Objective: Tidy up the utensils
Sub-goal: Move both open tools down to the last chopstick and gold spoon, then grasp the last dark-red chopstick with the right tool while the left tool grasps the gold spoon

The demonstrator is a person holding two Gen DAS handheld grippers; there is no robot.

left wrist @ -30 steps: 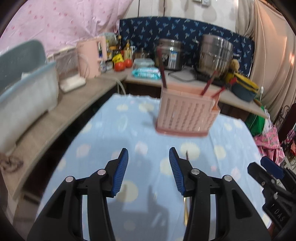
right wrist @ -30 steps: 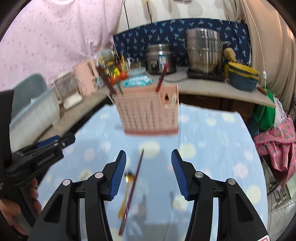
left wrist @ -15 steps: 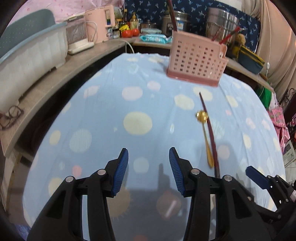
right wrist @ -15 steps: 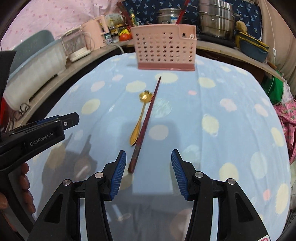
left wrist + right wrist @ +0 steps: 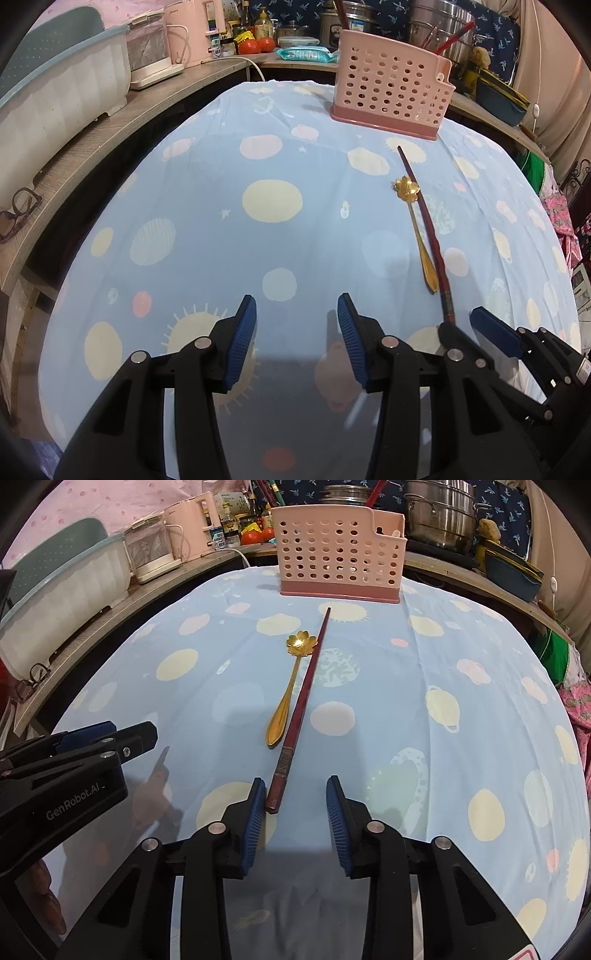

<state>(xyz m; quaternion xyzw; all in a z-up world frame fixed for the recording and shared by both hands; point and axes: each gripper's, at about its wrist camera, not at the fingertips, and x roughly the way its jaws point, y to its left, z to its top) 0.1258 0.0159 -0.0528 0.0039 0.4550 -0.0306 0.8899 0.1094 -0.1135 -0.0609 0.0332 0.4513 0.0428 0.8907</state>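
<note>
Right hand-held gripper (image 5: 295, 819) hangs low over the worktop (image 5: 424, 709) with its blue pads spread wide, nothing clamped; the thick end of the dark red chopstick (image 5: 303, 698) lies just inside the gap, right beside the left pad (image 5: 255, 823), and whether they touch I cannot tell. Left hand-held gripper (image 5: 295, 343) is spread just as wide, holding nothing, over bare dotted cloth well to the left of the utensils. Count on the cloth: one chopstick, one gold spoon (image 5: 291, 686) with a flower-shaped bowl. The two lie side by side, spoon on the left, its bowl edge meeting the chopstick's shaft, both pointing toward the far edge. There stands one pink perforated utensil basket (image 5: 336, 554), upright, with several reddish sticks poking up out of it; how many exactly is hard to tell. The chopstick's thin tip stops a little short of the basket's base. Behind the worktop runs a shelf (image 5: 92, 147) carrying a pale plastic tub (image 5: 55, 92), a pink kettle (image 5: 192, 29), tomatoes (image 5: 256, 44), steel pots (image 5: 439, 513) and a pair of glasses (image 5: 18, 214) near its front edge. Between the right hand-held gripper and the basket only the spoon and chopstick lie on the cloth.
</note>
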